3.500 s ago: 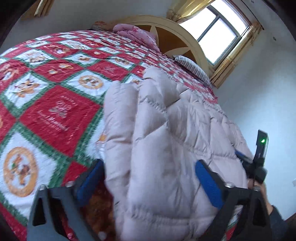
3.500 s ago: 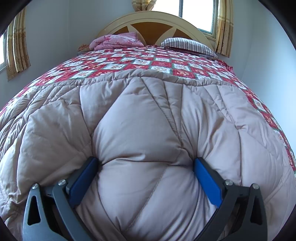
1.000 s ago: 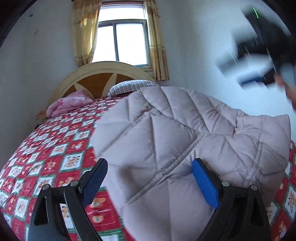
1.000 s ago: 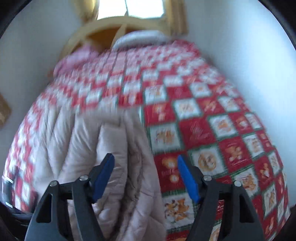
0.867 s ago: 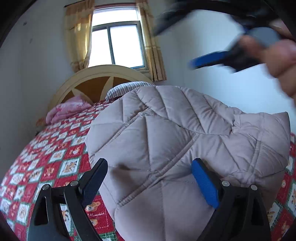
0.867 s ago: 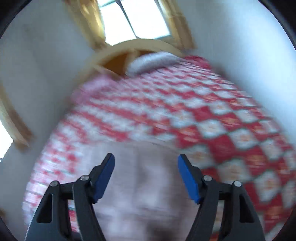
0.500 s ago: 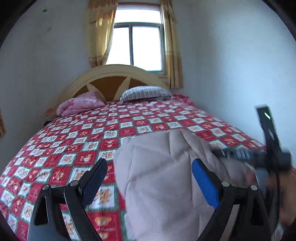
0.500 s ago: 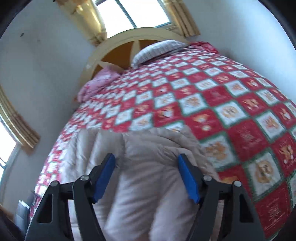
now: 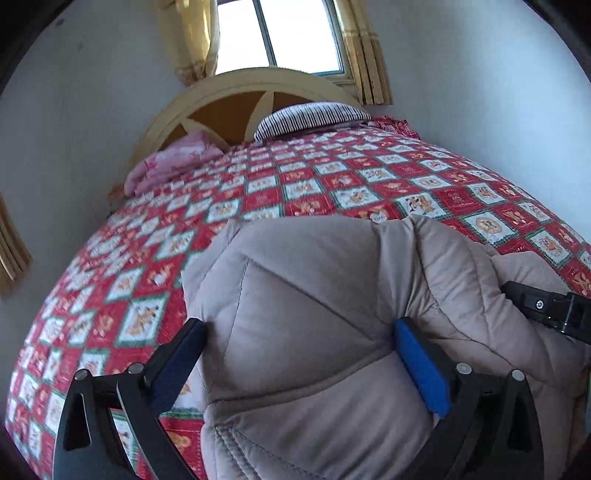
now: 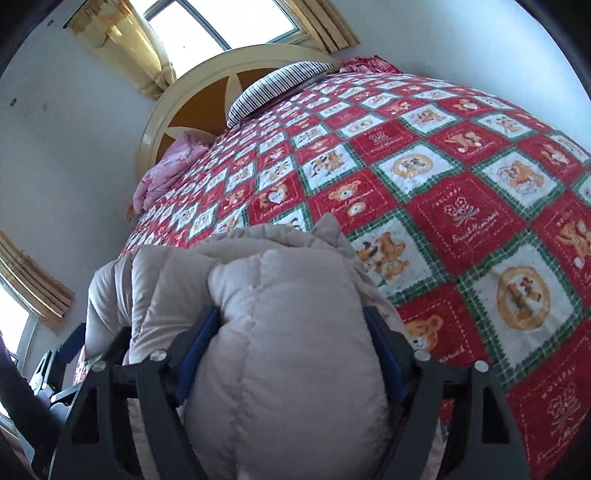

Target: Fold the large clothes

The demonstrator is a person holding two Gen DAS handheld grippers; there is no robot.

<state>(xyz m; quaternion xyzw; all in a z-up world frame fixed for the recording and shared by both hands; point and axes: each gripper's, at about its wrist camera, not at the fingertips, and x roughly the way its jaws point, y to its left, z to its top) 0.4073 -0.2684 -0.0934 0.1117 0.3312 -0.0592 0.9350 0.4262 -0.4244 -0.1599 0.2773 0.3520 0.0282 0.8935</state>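
A puffy beige quilted coat (image 9: 317, 306) lies bunched at the near edge of the bed. My left gripper (image 9: 299, 343) has its blue pads spread wide, and the coat bulges between them. My right gripper (image 10: 291, 336) has its pads pressed against both sides of a thick fold of the same coat (image 10: 280, 302). The right gripper's black frame shows at the right edge of the left wrist view (image 9: 554, 310). The left gripper shows at the lower left of the right wrist view (image 10: 55, 362).
The bed has a red, white and green patchwork bedspread (image 10: 461, 173). A striped pillow (image 9: 310, 114) and a folded pink blanket (image 9: 170, 162) lie by the arched cream headboard (image 9: 236, 96). A curtained window (image 9: 280, 33) is above. White walls stand on both sides.
The coat was lifted and swung, then came back down onto the bed in a narrower bunch. Both grippers have dropped low against it, and the right pads have closed in on a fold.
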